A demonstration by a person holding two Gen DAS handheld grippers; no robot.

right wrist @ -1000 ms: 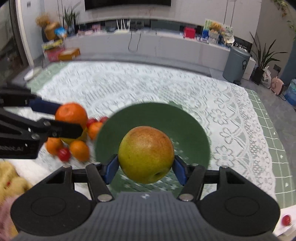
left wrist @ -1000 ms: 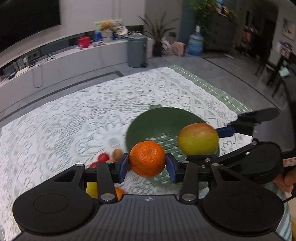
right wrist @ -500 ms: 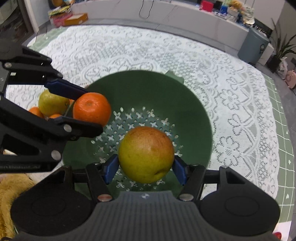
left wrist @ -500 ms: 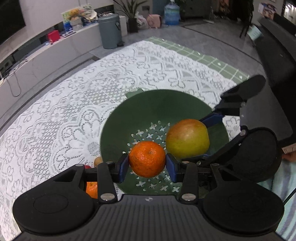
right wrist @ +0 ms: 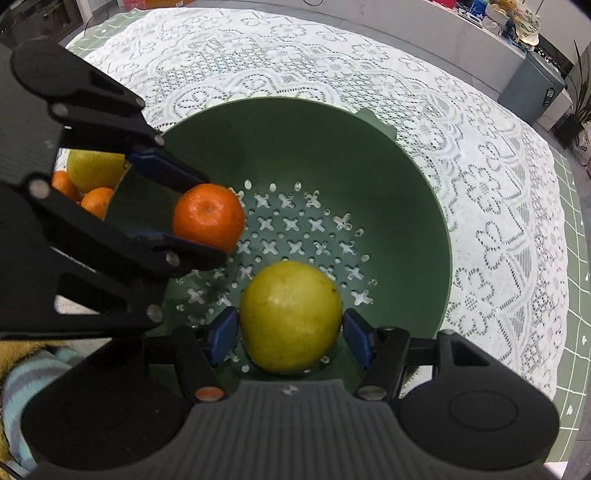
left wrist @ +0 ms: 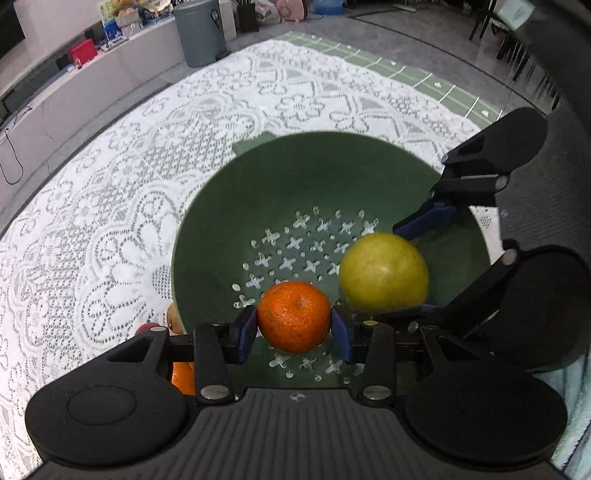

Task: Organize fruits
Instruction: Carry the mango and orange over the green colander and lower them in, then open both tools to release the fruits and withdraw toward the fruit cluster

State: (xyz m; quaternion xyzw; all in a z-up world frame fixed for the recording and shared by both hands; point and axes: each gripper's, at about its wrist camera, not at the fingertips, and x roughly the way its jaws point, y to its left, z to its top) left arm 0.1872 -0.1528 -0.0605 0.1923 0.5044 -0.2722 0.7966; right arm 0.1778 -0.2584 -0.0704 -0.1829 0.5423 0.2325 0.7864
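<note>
My left gripper point(left wrist: 294, 325) is shut on an orange tangerine point(left wrist: 293, 315) and holds it low inside the green colander point(left wrist: 332, 166). My right gripper point(right wrist: 290, 334) is shut on a yellow-green apple point(right wrist: 290, 315), also down in the colander point(right wrist: 369, 155) near its perforated bottom. In the right wrist view the tangerine point(right wrist: 208, 216) and left gripper point(right wrist: 177, 206) come in from the left; in the left wrist view the apple point(left wrist: 384, 271) and right gripper point(left wrist: 410, 269) come in from the right.
A white lace cloth point(left wrist: 110, 184) covers the table. More fruit lies left of the colander: a yellow-green one point(right wrist: 94, 168) and small tangerines point(right wrist: 96, 199). A grey bin point(left wrist: 199, 33) and a low shelf stand beyond the table.
Both grippers have moved forward and down into the colander with their fruit still held. The colander now fills both views.
</note>
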